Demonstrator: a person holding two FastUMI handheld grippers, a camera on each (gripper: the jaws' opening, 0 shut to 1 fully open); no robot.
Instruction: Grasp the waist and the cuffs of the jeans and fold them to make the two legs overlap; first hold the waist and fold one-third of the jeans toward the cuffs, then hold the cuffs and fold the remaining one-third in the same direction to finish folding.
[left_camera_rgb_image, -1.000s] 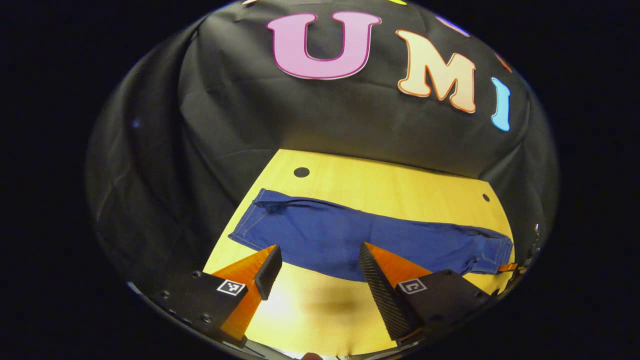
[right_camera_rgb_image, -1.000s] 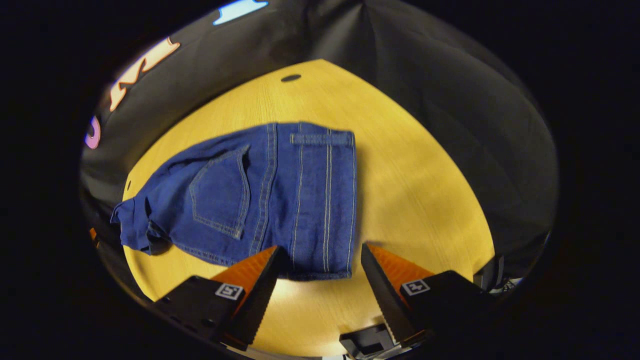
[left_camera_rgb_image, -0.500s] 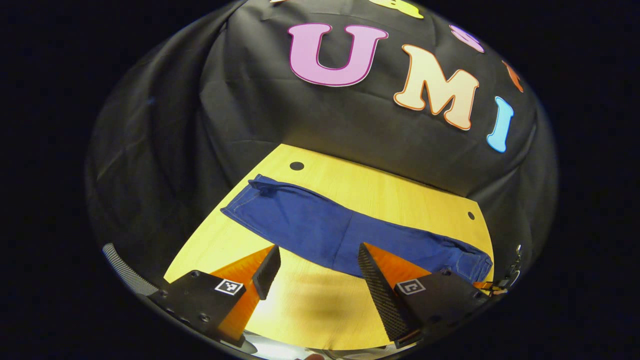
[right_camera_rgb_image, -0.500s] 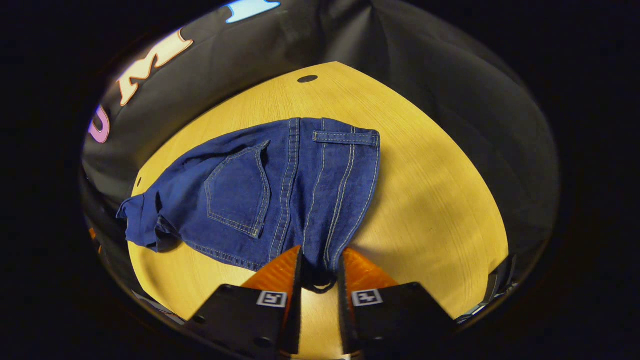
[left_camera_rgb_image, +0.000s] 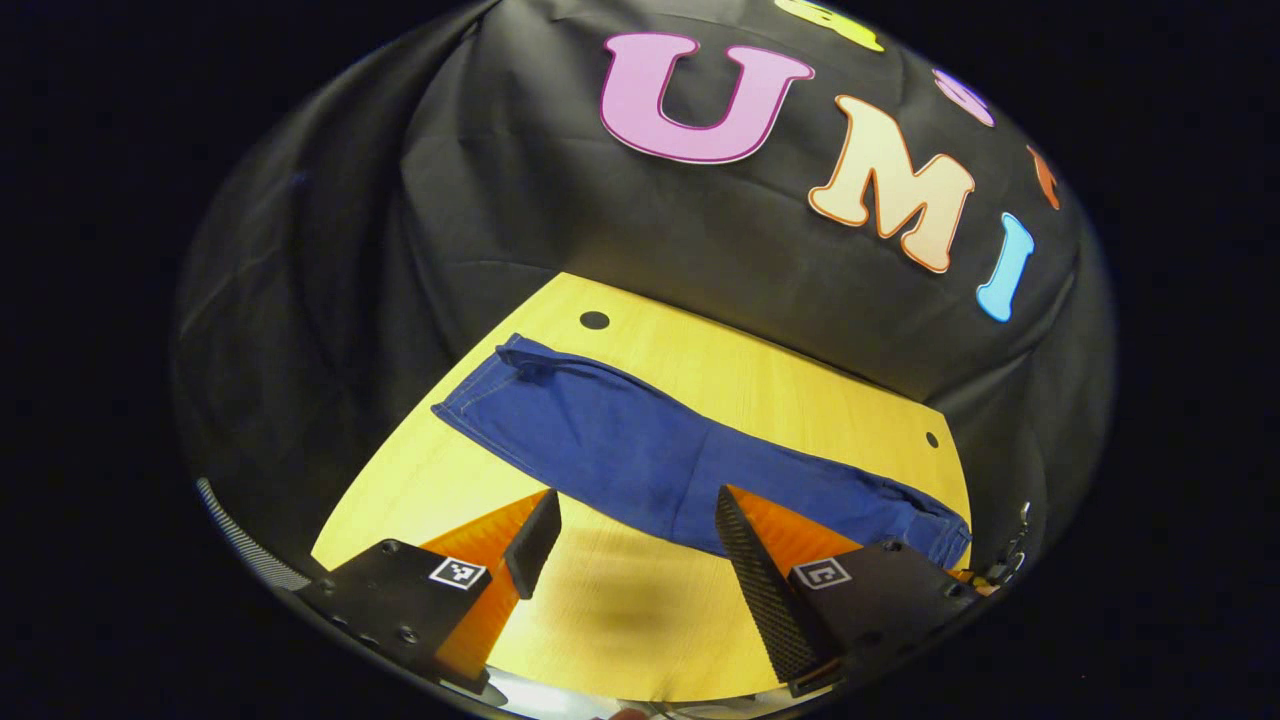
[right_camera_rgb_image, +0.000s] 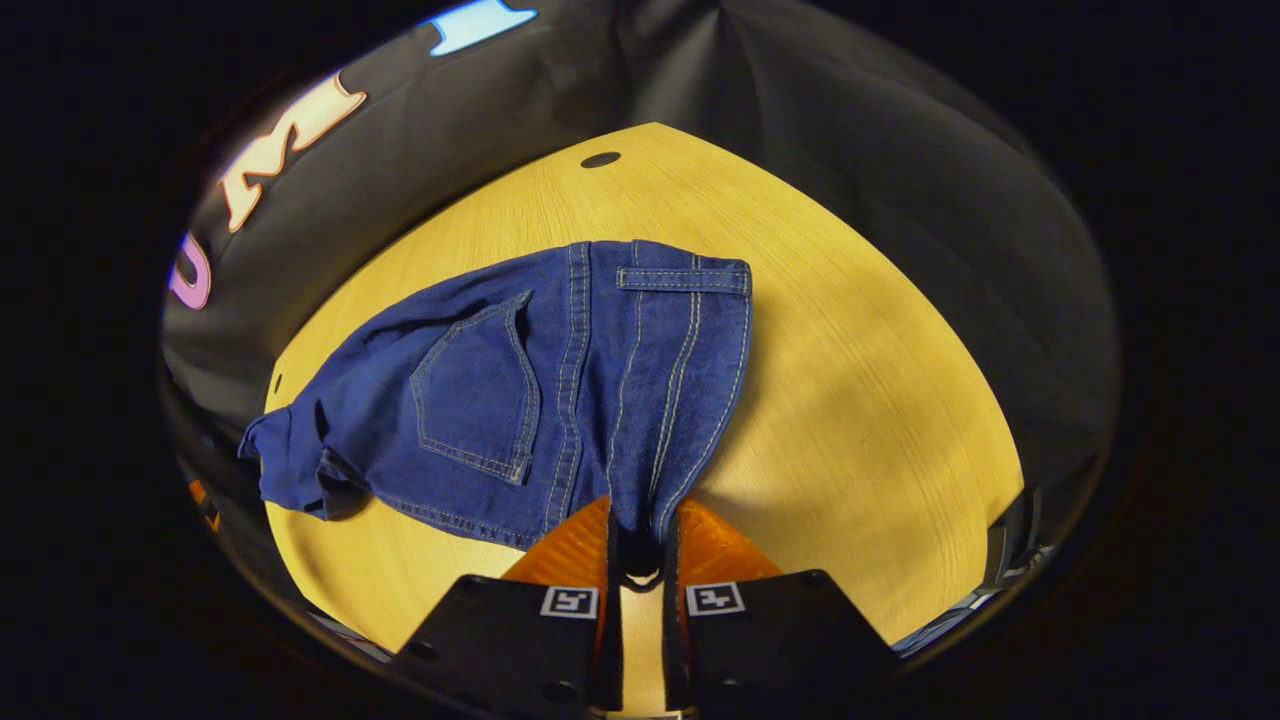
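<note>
The right hand-held gripper (right_camera_rgb_image: 638, 545) pinches the waist edge of the dark blue denim jeans (right_camera_rgb_image: 560, 380) on the yellow wooden counter (right_camera_rgb_image: 860, 400), while the left hand-held gripper (left_camera_rgb_image: 635, 535) hangs spread just short of them.

Each tool has a matte black blocky body with small screws set into its top face. The left gripper (left_camera_rgb_image: 632, 545) carries two white square tags with black coded patterns, one per finger mount, and a ridged, dotted grip texture. The right gripper (right_camera_rgb_image: 637, 545) bears matching square tags.
</note>
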